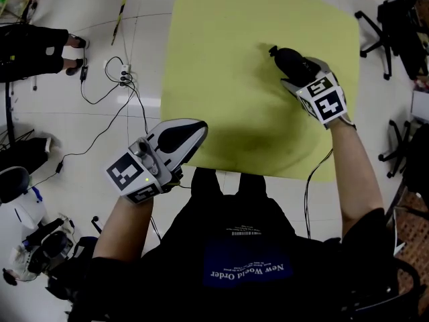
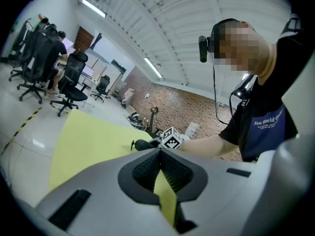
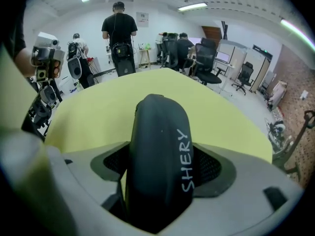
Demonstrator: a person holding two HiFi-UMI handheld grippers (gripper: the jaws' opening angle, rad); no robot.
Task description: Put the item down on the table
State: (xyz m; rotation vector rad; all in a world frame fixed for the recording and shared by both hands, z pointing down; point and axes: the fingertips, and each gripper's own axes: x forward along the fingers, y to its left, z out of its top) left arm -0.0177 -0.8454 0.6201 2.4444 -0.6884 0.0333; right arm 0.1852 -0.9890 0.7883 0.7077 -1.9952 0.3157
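A black rounded item [image 1: 287,58] with white lettering lies on the yellow-green table [image 1: 221,39], right of its middle. My right gripper [image 1: 299,72] stands around its near end. In the right gripper view the item [image 3: 160,151] fills the space between the jaws, and a thin sliver of table shows between the left pad and the item's side, so the pads do not press on it. My left gripper [image 1: 191,131] hovers at the table's near left corner, shut and empty. In its own view the pads [image 2: 147,168] meet at the tips.
Cables and a power strip [image 1: 124,76] lie on the floor left of the table. Office chairs [image 1: 385,25] stand at the right. A white device [image 1: 37,247] sits on the floor at bottom left. Beyond the table a person [image 3: 118,31] stands.
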